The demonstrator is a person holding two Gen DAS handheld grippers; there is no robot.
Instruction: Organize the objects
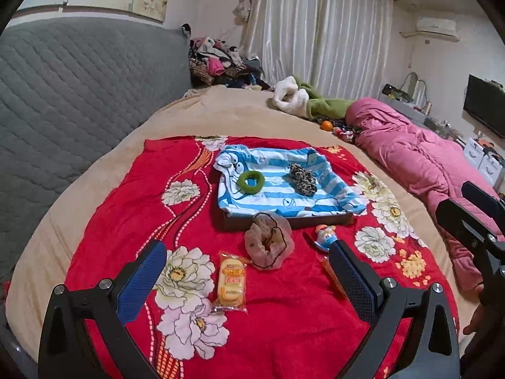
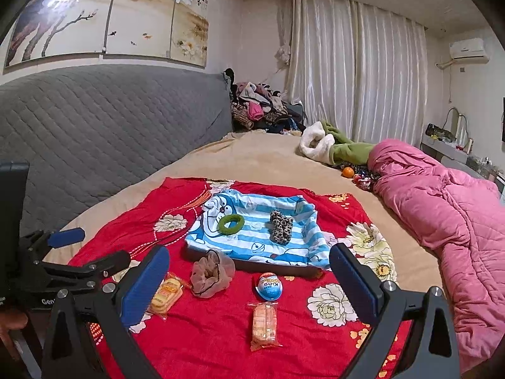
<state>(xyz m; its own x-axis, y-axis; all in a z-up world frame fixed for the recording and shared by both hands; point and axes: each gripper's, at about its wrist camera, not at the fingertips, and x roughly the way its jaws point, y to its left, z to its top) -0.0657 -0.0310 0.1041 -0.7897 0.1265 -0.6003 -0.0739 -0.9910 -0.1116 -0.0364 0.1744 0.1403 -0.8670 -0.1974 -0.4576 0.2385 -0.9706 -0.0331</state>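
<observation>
Left wrist view: left hand-held gripper (image 1: 247,279) is held with fingers wide apart, nothing gripped, above the red floral blanket (image 1: 277,315) spread on the bed (image 1: 221,110); a tray (image 1: 284,219) lined with a blue striped cartoon cloth (image 1: 271,195) is seen at the blanket's middle; a green hair ring (image 1: 251,182) and a leopard-print scrunchie (image 1: 303,175) are lying inside it, apart from each other; a beige mesh scrunchie (image 1: 268,244) is placed just in front of the tray; a yellow snack packet (image 1: 231,282) is lying between the fingers, near the mesh scrunchie; a blue egg-shaped toy (image 1: 325,237) is partly hidden by the right finger pad (image 1: 353,281); the right hand-held gripper (image 1: 470,218) is visible at the right edge, state cannot be told there; a pink quilt (image 1: 419,161) is bunched at the far right.

Right wrist view: right hand-held gripper (image 2: 249,284) is held with fingers wide apart, empty; egg toy (image 2: 268,286) and a second snack packet (image 2: 265,323) are lying on the blanket between the fingers; first packet (image 2: 165,295) is partly covered by the left finger pad (image 2: 146,281); mesh scrunchie (image 2: 211,273) is touching the tray front (image 2: 252,267); ring (image 2: 231,224) and leopard scrunchie (image 2: 280,226) are inside the tray; left hand-held gripper (image 2: 91,249) is seen at the left, spread open.
</observation>
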